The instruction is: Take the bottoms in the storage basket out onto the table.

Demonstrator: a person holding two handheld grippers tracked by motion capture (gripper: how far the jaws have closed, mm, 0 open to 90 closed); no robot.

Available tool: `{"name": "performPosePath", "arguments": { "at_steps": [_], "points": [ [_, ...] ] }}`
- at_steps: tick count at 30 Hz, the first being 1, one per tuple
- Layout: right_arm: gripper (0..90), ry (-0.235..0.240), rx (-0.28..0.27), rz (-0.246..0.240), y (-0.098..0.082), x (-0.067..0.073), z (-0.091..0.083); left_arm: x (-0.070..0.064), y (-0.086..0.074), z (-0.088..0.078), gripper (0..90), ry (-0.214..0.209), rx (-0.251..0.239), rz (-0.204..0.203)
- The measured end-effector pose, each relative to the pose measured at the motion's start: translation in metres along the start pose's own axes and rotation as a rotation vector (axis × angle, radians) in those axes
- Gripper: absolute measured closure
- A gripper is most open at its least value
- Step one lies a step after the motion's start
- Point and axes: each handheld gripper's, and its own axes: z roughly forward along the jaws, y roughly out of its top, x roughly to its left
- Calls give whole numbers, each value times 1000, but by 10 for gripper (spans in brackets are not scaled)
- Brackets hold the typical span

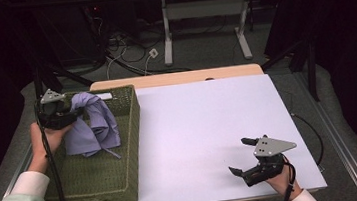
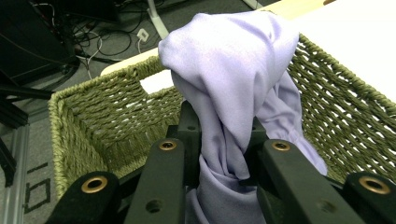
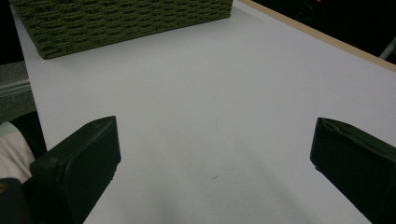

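Observation:
A lavender cloth (image 1: 92,123) hangs bunched over the green woven basket (image 1: 131,135) at the table's left. My left gripper (image 1: 74,111) is shut on the cloth near its top, above the basket's far end. In the left gripper view the cloth (image 2: 229,84) is pinched between the two black jaws and drapes down into the basket (image 2: 102,112). My right gripper (image 1: 240,157) rests low over the white table (image 1: 203,118) near its front right edge, jaws wide open and bare. The right gripper view has its two fingertips (image 3: 88,149) far apart over bare table.
The basket's side (image 3: 116,21) lies far off in the right gripper view. A wooden strip (image 1: 174,77) runs along the table's far edge. Beyond it the floor holds cables and another table's legs (image 1: 167,36).

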Motion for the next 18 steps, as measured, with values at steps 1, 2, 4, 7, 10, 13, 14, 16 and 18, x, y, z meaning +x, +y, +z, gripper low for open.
{"name": "performPosePath", "arguments": {
  "at_steps": [1, 2, 4, 7, 10, 13, 14, 16, 18],
  "points": [
    [14, 0, -2, -1, 0, 0, 0, 0, 1, -1, 770, 1, 0, 4],
    [14, -1, -1, -1, 0, 0, 0, -1, 1, -3, 770, 3, 0, 11],
    [14, -1, 0, -1, 0, 0, 0, -2, 2, -5, 770, 3, -7, 18],
    [14, -1, 0, 0, 0, 0, 0, -2, 3, -8, 770, 5, -10, 29],
    [14, -1, 0, -1, 0, 0, 0, -2, 4, -11, 770, 7, -16, 37],
    [14, -1, 0, 0, 0, 0, 0, -3, 5, -13, 769, 11, -21, 47],
    [14, -1, -1, 0, 0, 0, 0, -2, 5, -14, 770, 12, -22, 51],
    [14, 0, -1, 0, 0, 0, 0, -3, 5, -16, 770, 9, -30, 52],
    [14, -1, 0, 0, 0, 0, 0, -3, 6, -18, 770, 6, -36, 58]
  ]
}}
